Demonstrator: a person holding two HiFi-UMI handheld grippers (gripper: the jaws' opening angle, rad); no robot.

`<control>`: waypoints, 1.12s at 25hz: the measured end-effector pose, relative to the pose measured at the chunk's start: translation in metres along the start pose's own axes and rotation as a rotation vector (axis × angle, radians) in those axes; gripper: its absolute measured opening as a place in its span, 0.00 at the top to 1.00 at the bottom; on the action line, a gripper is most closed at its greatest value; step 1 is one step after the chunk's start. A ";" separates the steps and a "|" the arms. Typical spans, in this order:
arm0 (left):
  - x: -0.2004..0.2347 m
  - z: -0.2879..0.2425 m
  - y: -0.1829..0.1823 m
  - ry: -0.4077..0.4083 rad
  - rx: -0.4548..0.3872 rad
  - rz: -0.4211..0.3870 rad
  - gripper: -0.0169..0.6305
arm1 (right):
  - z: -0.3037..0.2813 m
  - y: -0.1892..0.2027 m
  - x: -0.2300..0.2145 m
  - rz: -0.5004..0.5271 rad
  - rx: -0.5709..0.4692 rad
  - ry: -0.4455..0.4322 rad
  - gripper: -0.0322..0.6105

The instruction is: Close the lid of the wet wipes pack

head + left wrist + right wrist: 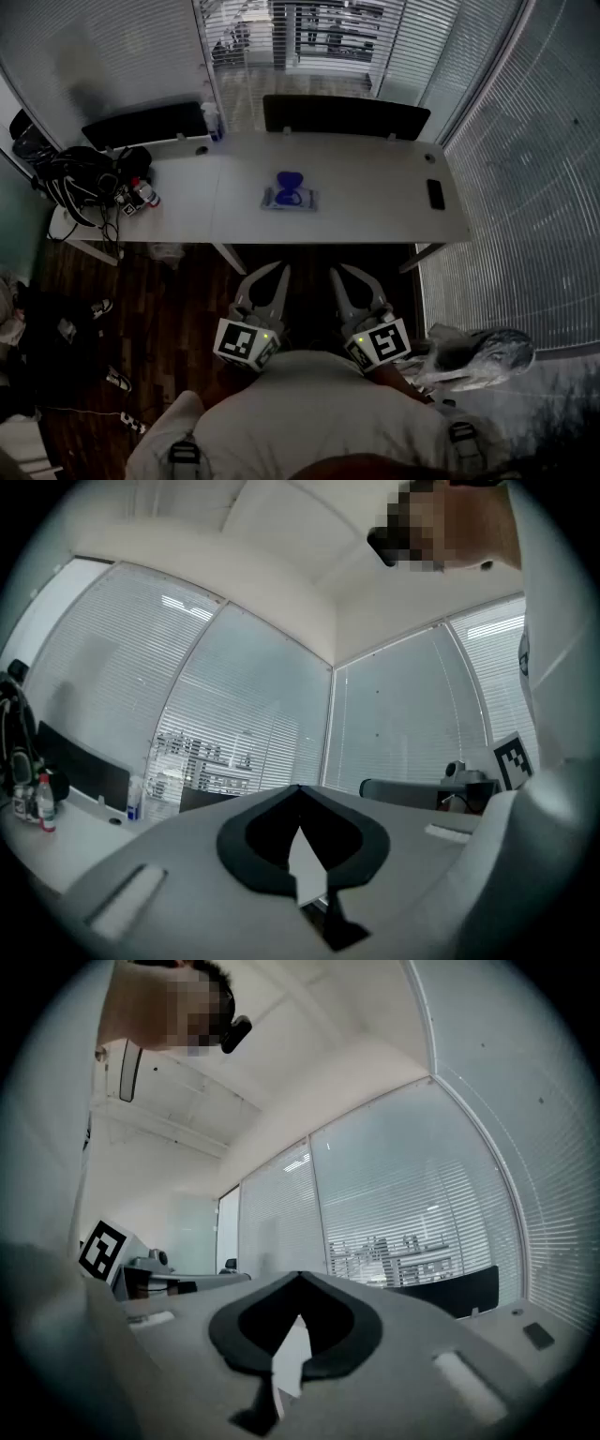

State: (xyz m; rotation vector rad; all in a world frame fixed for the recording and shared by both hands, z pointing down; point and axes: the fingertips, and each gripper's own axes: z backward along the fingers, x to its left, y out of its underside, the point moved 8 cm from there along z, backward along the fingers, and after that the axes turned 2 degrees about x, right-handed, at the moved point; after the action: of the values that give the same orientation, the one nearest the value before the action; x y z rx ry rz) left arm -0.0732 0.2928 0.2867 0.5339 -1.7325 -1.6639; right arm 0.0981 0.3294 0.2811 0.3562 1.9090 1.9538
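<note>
The wet wipes pack (289,199) lies flat in the middle of the white desk (375,211), with its blue lid (290,179) flipped open toward the far side. Both grippers hang close to my body, well short of the desk's near edge and above the dark floor. My left gripper (278,270) and right gripper (339,272) point toward the desk, side by side. In the left gripper view the left gripper (300,787) has its jaws met at the tips with nothing between them. The right gripper (300,1275) looks the same in its own view. Neither gripper view shows the pack.
A black phone (436,194) lies at the desk's right end. Two dark monitors (345,114) stand along the back edge. A black bag (84,173) and small bottles (145,194) crowd the left end. A plastic bag (478,356) sits at my right.
</note>
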 end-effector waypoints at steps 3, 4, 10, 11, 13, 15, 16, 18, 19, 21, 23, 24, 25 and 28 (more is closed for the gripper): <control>-0.004 -0.004 0.000 -0.006 -0.003 0.005 0.98 | 0.002 0.002 -0.006 -0.002 -0.005 -0.001 0.95; -0.005 -0.005 0.000 -0.007 -0.004 0.003 0.98 | 0.003 0.002 -0.008 -0.005 -0.005 -0.001 0.95; -0.015 -0.011 0.002 -0.009 0.000 0.003 0.98 | 0.011 0.001 -0.017 -0.025 -0.022 -0.016 0.95; -0.017 -0.012 0.003 -0.008 0.001 -0.001 0.98 | 0.013 0.000 -0.018 -0.021 -0.025 -0.017 0.95; -0.022 -0.013 0.003 -0.009 0.003 -0.008 0.98 | 0.017 -0.003 -0.021 -0.021 -0.031 -0.017 0.95; -0.026 -0.015 0.004 -0.012 0.004 -0.001 0.98 | 0.020 -0.004 -0.025 -0.026 -0.033 -0.016 0.95; -0.029 -0.016 0.004 -0.013 0.005 0.003 0.98 | 0.023 -0.004 -0.027 -0.029 -0.033 -0.016 0.95; -0.036 -0.019 0.006 -0.011 0.003 -0.001 0.98 | 0.028 -0.002 -0.032 -0.035 -0.034 -0.015 0.95; -0.039 -0.021 0.006 -0.009 0.000 -0.003 0.98 | 0.031 -0.001 -0.034 -0.038 -0.033 -0.014 0.95; -0.047 -0.024 0.007 -0.005 -0.004 -0.004 0.98 | 0.036 0.000 -0.039 -0.044 -0.033 -0.012 0.95; -0.054 -0.028 0.010 -0.003 -0.003 -0.008 0.98 | 0.042 0.001 -0.045 -0.050 -0.032 -0.009 0.95; -0.058 -0.030 0.012 -0.003 -0.003 -0.010 0.98 | 0.046 0.002 -0.049 -0.053 -0.031 -0.008 0.95; -0.061 -0.032 0.014 -0.003 -0.003 -0.012 0.98 | 0.049 0.003 -0.052 -0.057 -0.030 -0.007 0.95; -0.069 -0.038 0.019 -0.006 0.000 -0.004 0.98 | 0.055 0.007 -0.059 -0.062 -0.026 -0.005 0.95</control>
State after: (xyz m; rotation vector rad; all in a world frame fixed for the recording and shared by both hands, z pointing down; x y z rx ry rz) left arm 0.0044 0.3161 0.2911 0.5332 -1.7365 -1.6705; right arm 0.1741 0.3534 0.2956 0.2912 1.8676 1.9334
